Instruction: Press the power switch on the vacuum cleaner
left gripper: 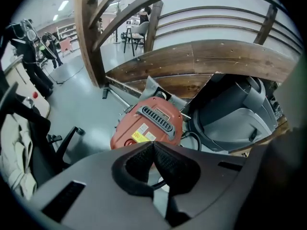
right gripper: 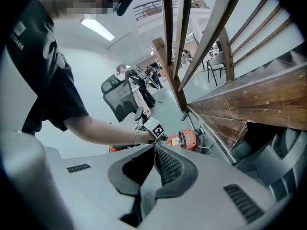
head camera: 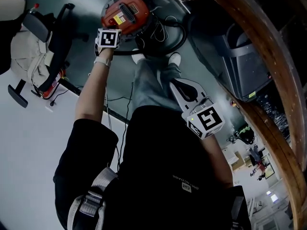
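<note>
The red-orange vacuum cleaner (head camera: 125,12) stands on the grey floor, with a black grille handle and a yellow label on top. My left gripper (head camera: 111,30) reaches down to its near edge; its marker cube hides the tips in the head view. In the left gripper view the left gripper (left gripper: 153,144) is shut with nothing between its pads, just short of the vacuum cleaner (left gripper: 148,123). A small red bump (left gripper: 127,142) shows on the vacuum's near rim. My right gripper (head camera: 184,87) is held back by my waist, shut and empty (right gripper: 155,146), looking toward the vacuum cleaner (right gripper: 184,139).
A black hose (head camera: 172,37) loops to the right of the vacuum. A grey bin (head camera: 244,66) sits under the wooden staircase (head camera: 268,56) at the right. An office chair (head camera: 45,47) draped with cloth stands at the left. My shoes (head camera: 175,58) are just before the vacuum.
</note>
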Available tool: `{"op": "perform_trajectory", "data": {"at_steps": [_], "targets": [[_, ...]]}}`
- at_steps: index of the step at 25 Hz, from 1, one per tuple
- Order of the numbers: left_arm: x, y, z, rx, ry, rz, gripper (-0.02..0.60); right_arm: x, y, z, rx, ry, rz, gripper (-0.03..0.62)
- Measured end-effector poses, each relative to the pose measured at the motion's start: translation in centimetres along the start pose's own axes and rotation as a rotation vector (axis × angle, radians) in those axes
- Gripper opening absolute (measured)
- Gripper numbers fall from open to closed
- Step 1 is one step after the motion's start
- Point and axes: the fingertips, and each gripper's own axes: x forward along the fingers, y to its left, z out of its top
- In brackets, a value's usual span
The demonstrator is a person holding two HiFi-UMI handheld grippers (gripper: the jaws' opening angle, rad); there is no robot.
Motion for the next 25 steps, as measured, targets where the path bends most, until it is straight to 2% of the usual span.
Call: {"op": "perform_trajectory", "data": {"at_steps": [12, 19, 25], "targets": [[-9.9, -7.6, 5.0, 0.086, -0.103, 0.004, 0.015, -5.2, -0.3, 3.9, -0.035, -0.104, -0.024, 0.029], [-18.3, -11.6, 9.5, 0.12, -0.221, -0.005, 0.015, -9.2, -0.7, 6.9, -0.056, -0.193, -0.048, 0.03], [-24.9, -16.6, 11.4, 0.189, -0.298, -0.012, 0.015, -12.6, -0.4, 8.2, -0.076, -0.262, -0.042, 0.029]]}}
